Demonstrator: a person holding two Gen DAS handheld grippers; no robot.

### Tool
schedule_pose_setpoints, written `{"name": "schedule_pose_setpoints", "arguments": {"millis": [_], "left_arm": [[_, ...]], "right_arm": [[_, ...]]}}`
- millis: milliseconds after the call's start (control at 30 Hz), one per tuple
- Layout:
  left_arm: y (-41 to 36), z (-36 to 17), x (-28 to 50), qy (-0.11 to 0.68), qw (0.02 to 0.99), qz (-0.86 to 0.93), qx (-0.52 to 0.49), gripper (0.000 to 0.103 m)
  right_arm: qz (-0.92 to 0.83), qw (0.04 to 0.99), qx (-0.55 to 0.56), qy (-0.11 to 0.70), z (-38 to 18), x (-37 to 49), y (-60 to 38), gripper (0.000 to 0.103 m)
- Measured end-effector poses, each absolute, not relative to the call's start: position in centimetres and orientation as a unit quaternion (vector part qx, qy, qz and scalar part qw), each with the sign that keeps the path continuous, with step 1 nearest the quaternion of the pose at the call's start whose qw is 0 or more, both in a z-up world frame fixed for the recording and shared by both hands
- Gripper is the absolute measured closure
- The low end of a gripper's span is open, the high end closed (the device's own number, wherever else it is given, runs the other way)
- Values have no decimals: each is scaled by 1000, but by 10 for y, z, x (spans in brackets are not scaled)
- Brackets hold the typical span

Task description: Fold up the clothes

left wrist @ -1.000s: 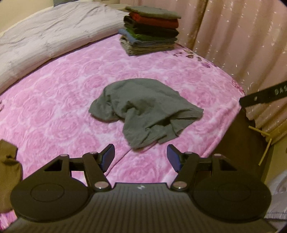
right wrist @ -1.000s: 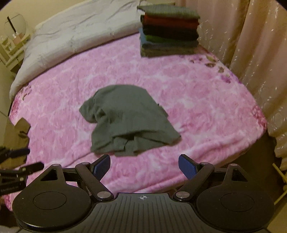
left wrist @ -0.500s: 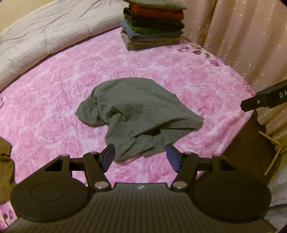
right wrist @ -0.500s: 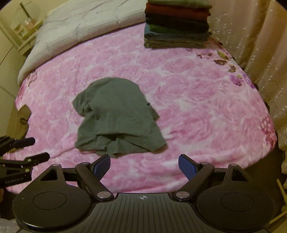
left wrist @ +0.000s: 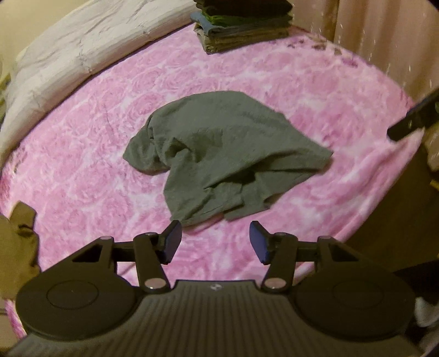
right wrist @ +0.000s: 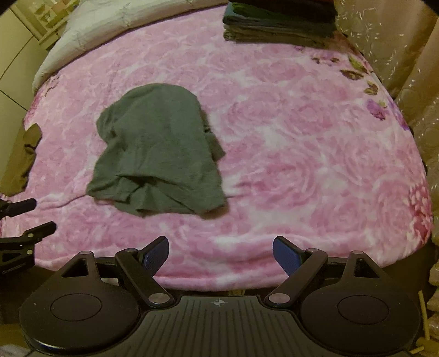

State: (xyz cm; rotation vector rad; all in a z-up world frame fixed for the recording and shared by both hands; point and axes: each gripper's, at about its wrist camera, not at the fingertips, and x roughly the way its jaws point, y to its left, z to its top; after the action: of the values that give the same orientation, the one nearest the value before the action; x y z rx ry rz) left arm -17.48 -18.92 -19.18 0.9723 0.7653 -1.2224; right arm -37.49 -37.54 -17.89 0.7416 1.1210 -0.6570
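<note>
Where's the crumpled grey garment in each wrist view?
Left wrist: grey garment at centre, just beyond the open left tongs.
Right wrist: grey garment left of centre, well ahead of the open right tongs.
Shared landmark: folded stack, top edge.

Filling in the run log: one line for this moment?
phase: approach | left gripper: open, empty | right gripper: open, empty | grey garment: crumpled, unfolded on pink blanket | folded stack: far edge
</note>
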Motion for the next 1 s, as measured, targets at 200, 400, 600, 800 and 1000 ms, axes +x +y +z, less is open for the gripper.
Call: {"name": "schedule_pose_setpoints", "arguments": {"millis": [200,400,600,800,1000], "left_arm": [[-190,-240,-179,242,616,-550,510,52],[-191,-308,-171,112,558,-561,601,52],[-184,-362,-160,5,497,-569,655,53],[-180,-375,-142,-29,498,-593,633,97],[-173,-305,-56,115,660,-559,489,98]], "right_arm": [[-320,716,350,513,-210,-384,-390,17],[-340,698,363,515,-241,-394,-404,17],[-364,683,383,504,-268,-402,-412,17],[-382,692,378,482,-279,-401,-411,17],[-363,742,320,464,-274,-379,-391,17]]}}
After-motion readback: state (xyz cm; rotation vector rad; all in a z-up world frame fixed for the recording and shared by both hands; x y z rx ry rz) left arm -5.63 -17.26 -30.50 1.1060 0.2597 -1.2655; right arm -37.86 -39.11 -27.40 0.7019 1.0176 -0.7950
